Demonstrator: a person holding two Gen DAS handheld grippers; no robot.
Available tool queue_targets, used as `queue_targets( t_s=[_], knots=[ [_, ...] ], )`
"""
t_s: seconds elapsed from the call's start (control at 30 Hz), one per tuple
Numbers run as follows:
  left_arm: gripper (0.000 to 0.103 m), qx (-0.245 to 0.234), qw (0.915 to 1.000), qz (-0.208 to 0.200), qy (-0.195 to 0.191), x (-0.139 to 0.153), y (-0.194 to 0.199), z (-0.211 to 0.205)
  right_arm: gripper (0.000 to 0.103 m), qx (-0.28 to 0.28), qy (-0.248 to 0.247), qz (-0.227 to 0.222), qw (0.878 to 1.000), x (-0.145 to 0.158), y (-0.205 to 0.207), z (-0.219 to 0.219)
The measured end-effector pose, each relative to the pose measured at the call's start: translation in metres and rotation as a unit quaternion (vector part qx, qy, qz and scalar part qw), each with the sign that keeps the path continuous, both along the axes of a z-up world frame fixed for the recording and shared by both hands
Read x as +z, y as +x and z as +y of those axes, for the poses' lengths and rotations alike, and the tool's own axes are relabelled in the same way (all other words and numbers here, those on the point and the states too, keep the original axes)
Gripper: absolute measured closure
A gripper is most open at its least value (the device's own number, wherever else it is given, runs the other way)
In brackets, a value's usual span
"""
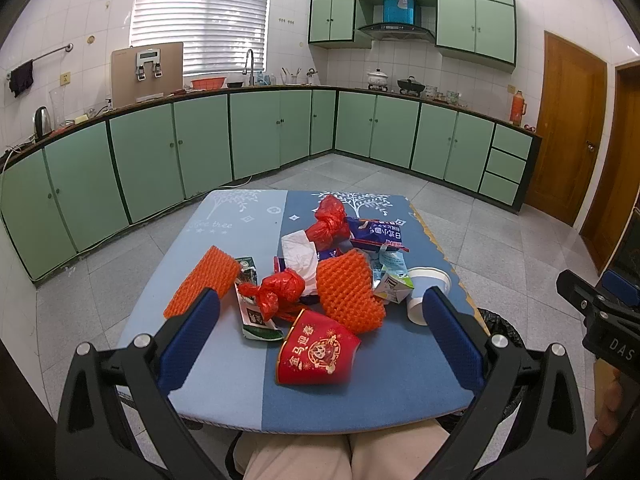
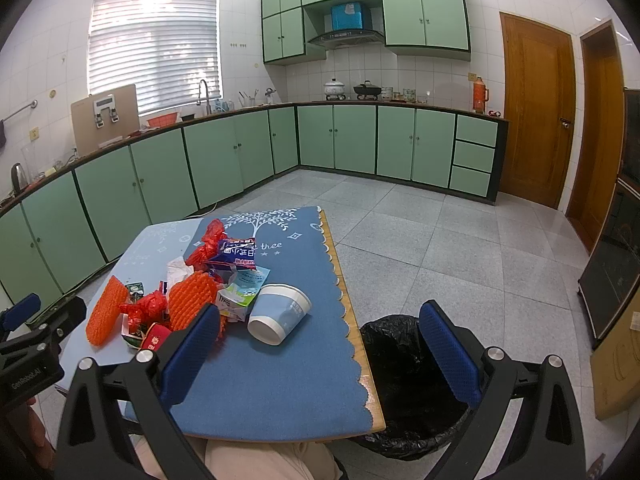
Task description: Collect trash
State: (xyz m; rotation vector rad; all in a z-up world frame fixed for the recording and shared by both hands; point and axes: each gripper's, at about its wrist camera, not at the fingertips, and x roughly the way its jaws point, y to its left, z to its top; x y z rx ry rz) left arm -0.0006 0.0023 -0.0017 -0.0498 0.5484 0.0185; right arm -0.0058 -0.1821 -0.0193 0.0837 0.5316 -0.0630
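Left gripper (image 1: 320, 334), right gripper (image 2: 320, 338): both spread apart, nothing held. Collection not begun; red cup (image 1: 316, 354) judged nearest, bin (image 2: 408, 384) alongside.

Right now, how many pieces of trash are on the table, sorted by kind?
Orange foam nets: 2
Red knotted plastic bags: 2
Paper cups: 2, one red, one blue
Cartons and wrappers: about 4, overlapping
White tissue: 1
Total: about 11
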Motion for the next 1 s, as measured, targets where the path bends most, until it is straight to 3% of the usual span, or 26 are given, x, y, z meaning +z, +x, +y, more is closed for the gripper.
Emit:
queue_targets(
  t_s=[1.0],
  knots=[
    [0.005, 0.001, 1.0000, 0.000, 0.000, -0.0010, 0.0025, -0.0004, 0.006, 0.000, -0.002, 0.000, 1.000, 0.0013, -0.0011, 0.0012]
  ],
)
